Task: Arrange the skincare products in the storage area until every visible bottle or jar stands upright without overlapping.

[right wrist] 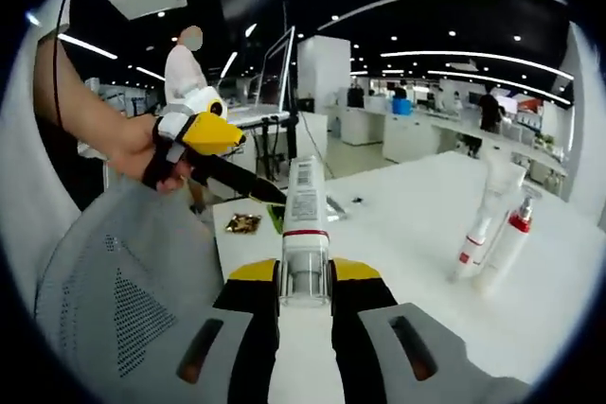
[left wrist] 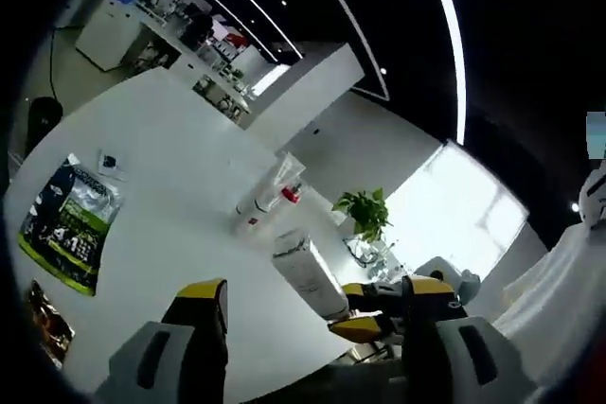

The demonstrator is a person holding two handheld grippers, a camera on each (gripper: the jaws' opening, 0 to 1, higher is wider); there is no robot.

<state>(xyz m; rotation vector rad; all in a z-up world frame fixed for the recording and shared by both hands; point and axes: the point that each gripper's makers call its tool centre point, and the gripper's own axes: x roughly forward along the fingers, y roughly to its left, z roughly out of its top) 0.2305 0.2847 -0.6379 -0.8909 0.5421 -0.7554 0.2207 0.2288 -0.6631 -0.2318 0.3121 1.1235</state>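
Note:
My right gripper (right wrist: 305, 302) is shut on a white tube (right wrist: 305, 224) with a red band, held above the white table (right wrist: 398, 234). In the left gripper view that tube (left wrist: 308, 276) hangs between the wide-apart jaws of my open left gripper (left wrist: 315, 289), with the right gripper (left wrist: 365, 309) clamped on its end from the right. A hand holds the left gripper (right wrist: 213, 144) just left of the tube. Two products stand upright side by side: a tall white tube (right wrist: 483, 219) (left wrist: 287, 175) and a slim bottle with a red collar (right wrist: 508, 243) (left wrist: 270, 201).
A green printed bag (left wrist: 66, 224), a small gold snack packet (left wrist: 45, 324) (right wrist: 243, 224) and a small flat sachet (left wrist: 109, 163) lie on the table. A grey mesh chair back (right wrist: 114, 272) is near left. A potted plant (left wrist: 365, 210) stands beyond the table edge.

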